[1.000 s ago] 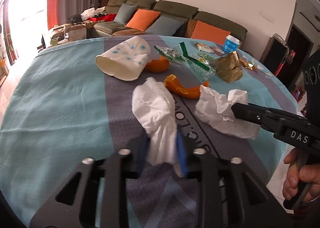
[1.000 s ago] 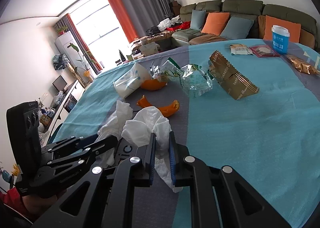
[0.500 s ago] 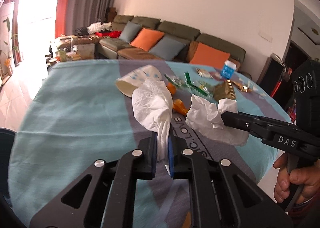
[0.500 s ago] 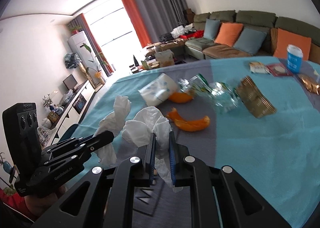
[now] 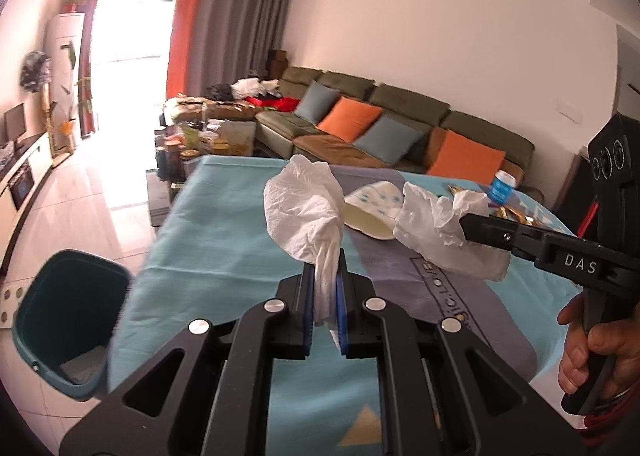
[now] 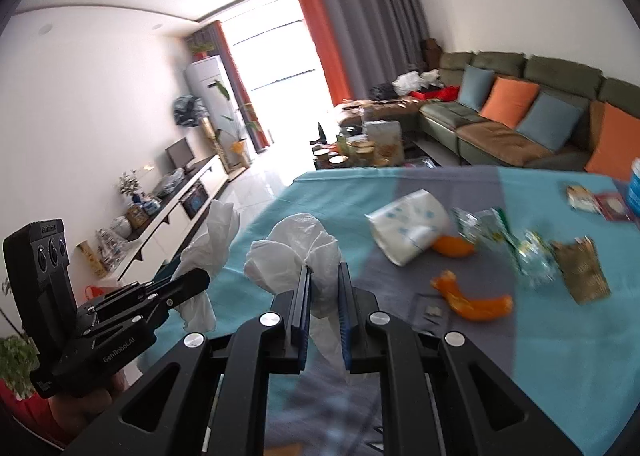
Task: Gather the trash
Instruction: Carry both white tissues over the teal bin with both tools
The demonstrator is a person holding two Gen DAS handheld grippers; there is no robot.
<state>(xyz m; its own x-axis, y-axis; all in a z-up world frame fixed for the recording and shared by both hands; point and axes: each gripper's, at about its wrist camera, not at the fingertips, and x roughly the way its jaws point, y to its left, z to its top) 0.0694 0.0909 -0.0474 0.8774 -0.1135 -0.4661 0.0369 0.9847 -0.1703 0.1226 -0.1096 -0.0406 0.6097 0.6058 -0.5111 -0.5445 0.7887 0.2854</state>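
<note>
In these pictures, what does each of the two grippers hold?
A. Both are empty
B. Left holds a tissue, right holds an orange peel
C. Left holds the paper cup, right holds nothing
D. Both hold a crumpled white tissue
D: the left gripper is shut on a crumpled white tissue, and the right gripper pinches another tissue between its fingers.

The left tool (image 5: 325, 288) is clamped on the twisted tail of a white tissue (image 5: 306, 211), whose crumpled bulk stands above the blue pads, lifted off the table (image 5: 224, 240) with its teal and grey cloth. At three o'clock the right tool (image 5: 466, 221), held by a hand (image 5: 592, 348), pinches a second tissue (image 5: 436, 232) in the air. Between the two tissues, farther back, a white paper cup (image 5: 374, 207) with blue dots lies on its side. At eight o'clock a teal bin (image 5: 64, 316) stands on the floor beside the table's edge.
</note>
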